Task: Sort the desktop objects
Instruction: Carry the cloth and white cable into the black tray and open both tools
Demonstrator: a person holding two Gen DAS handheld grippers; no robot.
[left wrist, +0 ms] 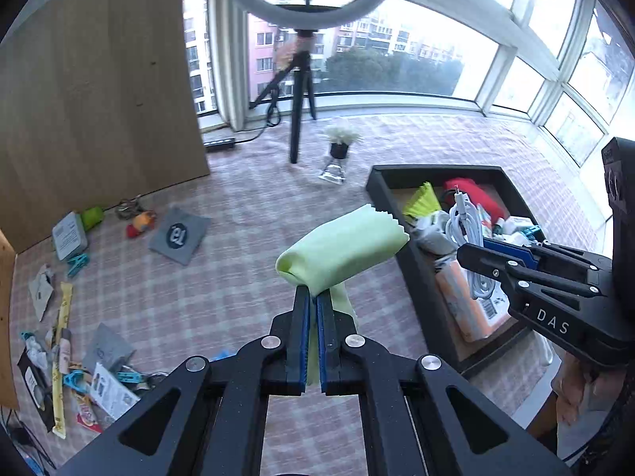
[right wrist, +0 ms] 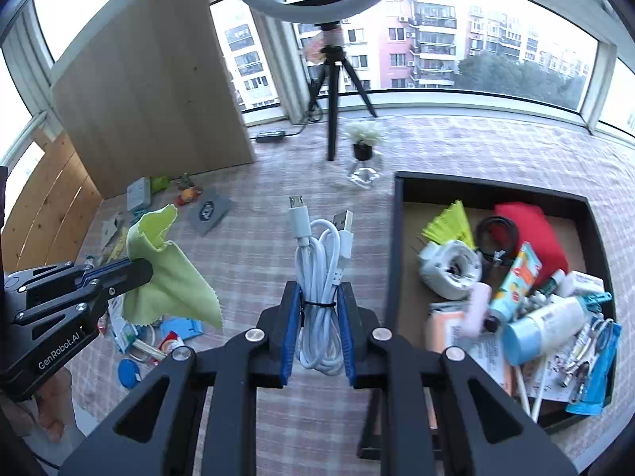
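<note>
My left gripper [left wrist: 315,293] is shut on a light green cloth [left wrist: 341,248], which it holds above the checked tablecloth; from the right wrist the same cloth [right wrist: 166,277] droops from the left gripper [right wrist: 145,269]. The right gripper [right wrist: 319,289] is shut on a bundled white USB cable [right wrist: 319,273] tied with a black band, its plugs sticking up. In the left wrist view the right gripper [left wrist: 466,252] hangs over the black tray [left wrist: 412,258], the white cable [left wrist: 468,234] in it. The tray [right wrist: 395,246] holds several items.
Loose packets, clips and sachets [left wrist: 63,357] litter the left of the table, with a grey pouch [left wrist: 180,234] farther back. A ring light on a tripod [left wrist: 301,91], a small potted plant [left wrist: 339,144] and a wooden panel [left wrist: 99,91] stand at the back.
</note>
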